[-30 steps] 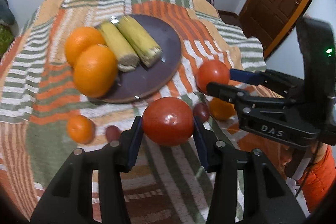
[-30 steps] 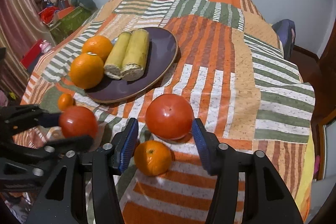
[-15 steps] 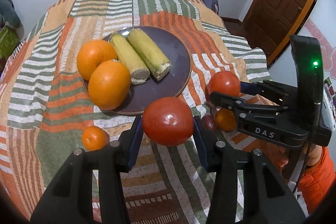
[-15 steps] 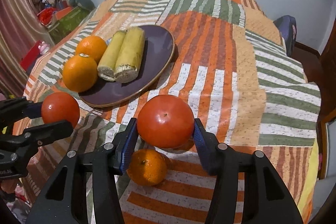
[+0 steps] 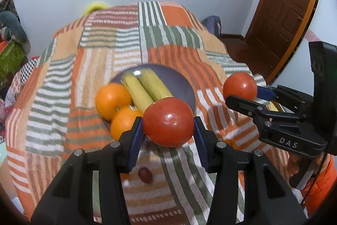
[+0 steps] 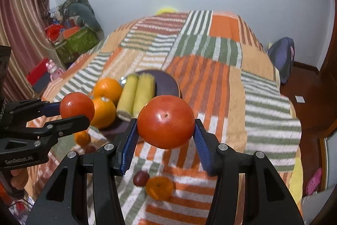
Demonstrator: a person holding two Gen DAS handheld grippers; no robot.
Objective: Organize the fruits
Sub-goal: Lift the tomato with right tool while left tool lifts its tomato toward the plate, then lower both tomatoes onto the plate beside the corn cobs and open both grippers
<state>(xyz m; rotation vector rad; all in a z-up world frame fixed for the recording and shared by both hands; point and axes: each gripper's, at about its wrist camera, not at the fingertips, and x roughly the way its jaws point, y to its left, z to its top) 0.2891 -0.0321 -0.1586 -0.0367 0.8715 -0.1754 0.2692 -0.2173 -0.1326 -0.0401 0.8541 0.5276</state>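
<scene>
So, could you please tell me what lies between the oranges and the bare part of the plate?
Two corn cobs lie side by side there, shown in both views.

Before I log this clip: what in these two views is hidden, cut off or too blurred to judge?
- Plate: its near rim is covered in both views by the tomato in the left claw and the tomato in the right claw.
- Corn cobs: motion-blurred, so surface detail is unreadable.
- Small dark fruit on the cloth: too small and blurred to identify.
- Small orange: partly behind the left claw in the right wrist view.
</scene>
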